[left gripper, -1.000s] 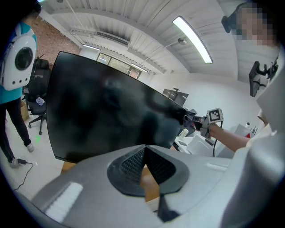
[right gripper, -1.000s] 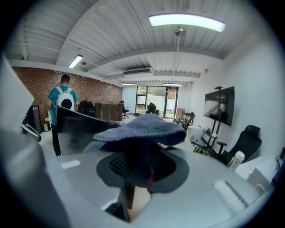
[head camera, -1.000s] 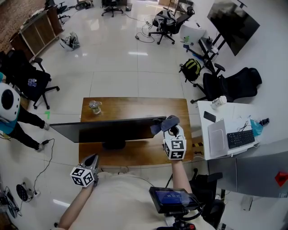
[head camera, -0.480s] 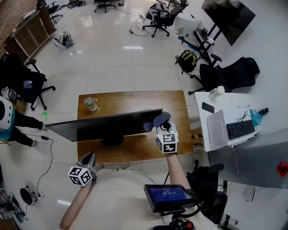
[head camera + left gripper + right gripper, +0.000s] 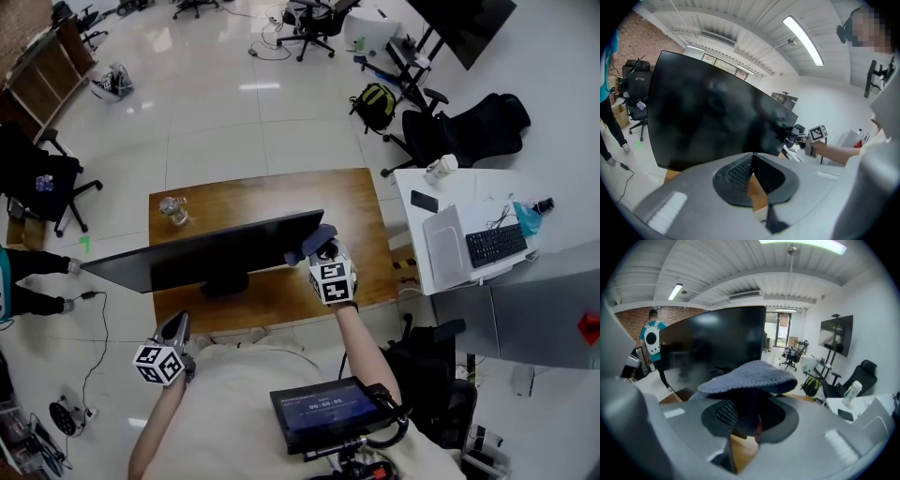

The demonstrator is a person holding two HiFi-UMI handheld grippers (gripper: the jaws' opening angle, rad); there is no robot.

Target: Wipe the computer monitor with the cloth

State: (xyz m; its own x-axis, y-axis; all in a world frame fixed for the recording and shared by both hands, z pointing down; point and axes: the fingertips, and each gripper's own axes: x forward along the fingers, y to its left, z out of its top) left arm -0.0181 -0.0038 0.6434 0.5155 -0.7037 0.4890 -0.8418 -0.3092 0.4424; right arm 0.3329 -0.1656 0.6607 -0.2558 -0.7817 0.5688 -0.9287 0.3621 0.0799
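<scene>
A black computer monitor [image 5: 202, 251] stands on a wooden desk [image 5: 356, 202], its dark screen [image 5: 708, 112] facing me. My right gripper [image 5: 319, 251] is shut on a blue-grey cloth [image 5: 310, 243] at the monitor's right edge. In the right gripper view the cloth [image 5: 750, 375] bulges over the jaws, in front of the screen [image 5: 717, 341]. My left gripper [image 5: 174, 330] hangs low at the desk's near edge, left of the monitor stand, shut and holding nothing. From the left gripper view the right gripper [image 5: 794, 136] shows at the screen's right edge.
A glass jar [image 5: 172, 208] stands on the desk's far left corner. A white table [image 5: 450, 202] to the right carries a laptop [image 5: 445, 246], keyboard [image 5: 494, 244] and cup. Office chairs [image 5: 464, 131] and a backpack [image 5: 373, 103] stand on the floor behind.
My right gripper with the cloth has slid left and nearer along the monitor's right edge. The head view has shifted; the left gripper keeps its place by the desk's near edge.
</scene>
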